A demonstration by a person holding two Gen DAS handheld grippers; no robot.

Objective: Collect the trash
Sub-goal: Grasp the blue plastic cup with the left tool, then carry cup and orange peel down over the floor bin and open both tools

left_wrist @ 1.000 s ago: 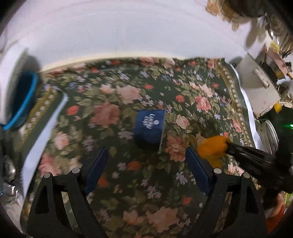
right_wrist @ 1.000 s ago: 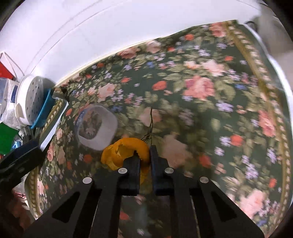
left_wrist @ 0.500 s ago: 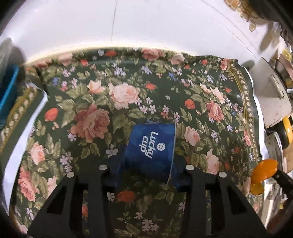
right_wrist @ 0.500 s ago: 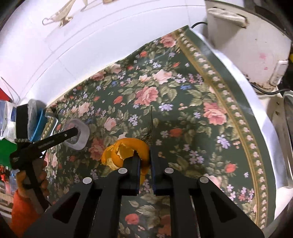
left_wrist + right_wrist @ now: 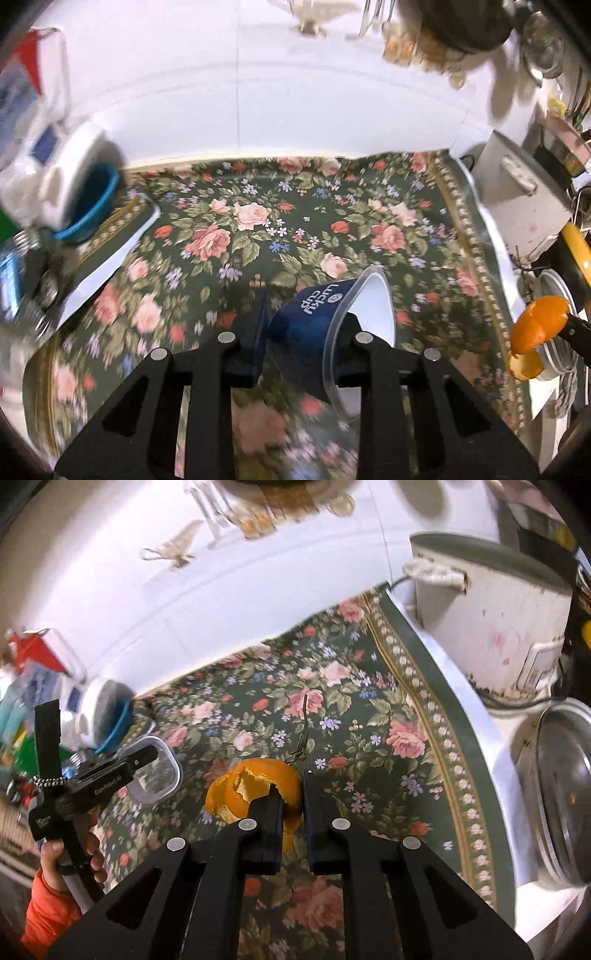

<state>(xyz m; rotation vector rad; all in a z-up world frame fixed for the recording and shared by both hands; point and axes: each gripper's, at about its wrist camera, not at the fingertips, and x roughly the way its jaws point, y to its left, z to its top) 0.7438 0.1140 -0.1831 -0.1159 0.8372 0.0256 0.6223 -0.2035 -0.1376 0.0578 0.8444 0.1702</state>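
A blue "Lucky cup" plastic cup [image 5: 317, 301] with a clear rim hangs tilted above the floral tablecloth [image 5: 258, 229], squeezed out of round. My left gripper [image 5: 301, 325] is shut on it, pads pressing its sides. In the right wrist view the same cup [image 5: 157, 775] shows its open mouth, with a hand [image 5: 70, 856] and an orange sleeve below. My right gripper [image 5: 293, 794] is shut on a curled orange peel [image 5: 255, 779], held above the cloth [image 5: 369, 720]. That orange peel [image 5: 539, 325] also appears at the right edge of the left wrist view.
A white rice cooker [image 5: 498, 620] stands at the cloth's back right, a metal pot lid [image 5: 561, 805] in front of it. A white tub in a blue bowl [image 5: 85, 206] and packets crowd the left edge. A thin twig [image 5: 304, 720] lies on the cloth.
My left gripper moved in around the lying cup, closed on it and lifted it tilted off the cloth. The right gripper rose and drew back to the right, still holding the peel.
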